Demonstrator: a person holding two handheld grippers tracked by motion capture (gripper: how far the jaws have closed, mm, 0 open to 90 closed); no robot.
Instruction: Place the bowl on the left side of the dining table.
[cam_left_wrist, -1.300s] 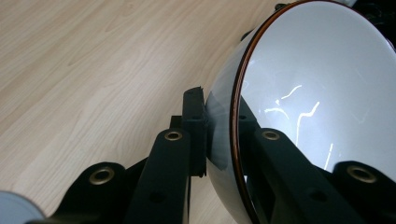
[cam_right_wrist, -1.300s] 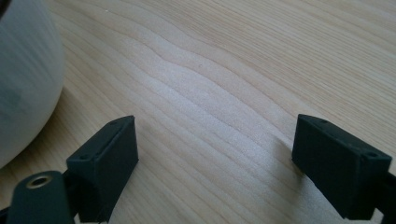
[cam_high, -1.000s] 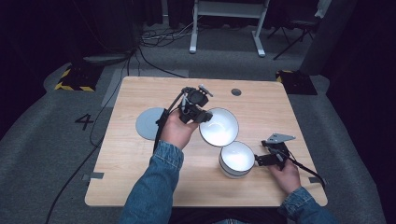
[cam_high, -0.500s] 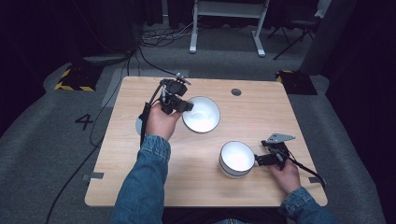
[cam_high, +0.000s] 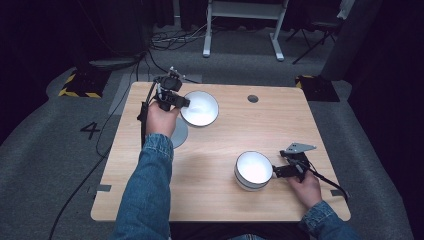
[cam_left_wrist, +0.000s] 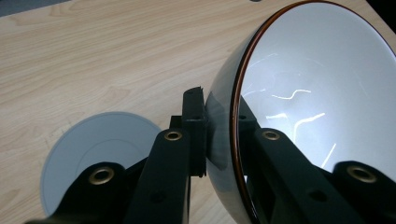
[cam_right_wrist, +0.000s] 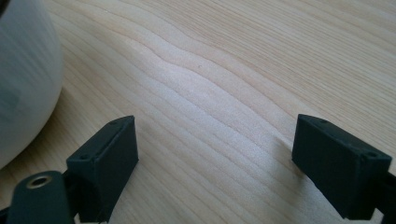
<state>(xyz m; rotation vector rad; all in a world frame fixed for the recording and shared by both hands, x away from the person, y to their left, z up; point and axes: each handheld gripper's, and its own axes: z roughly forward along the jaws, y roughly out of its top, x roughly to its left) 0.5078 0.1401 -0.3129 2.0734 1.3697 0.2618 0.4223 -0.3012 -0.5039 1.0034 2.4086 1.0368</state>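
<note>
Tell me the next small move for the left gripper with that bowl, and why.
Probably lower the bowl onto the grey plate. The left gripper is clamped on the bowl's rim, holding it tilted above the table, and the plate lies bare just beside and below it.

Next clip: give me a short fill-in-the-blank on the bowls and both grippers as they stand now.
1. The left gripper is shut on the rim of a white ____.
2. Under the left hand, a flat grey ____ lies on the wooden table.
3. The right gripper has its jaws ____, with nothing between them.
4. The second bowl stands on the table beside the ____ gripper.

Missing words: bowl; disc; open; right
</note>
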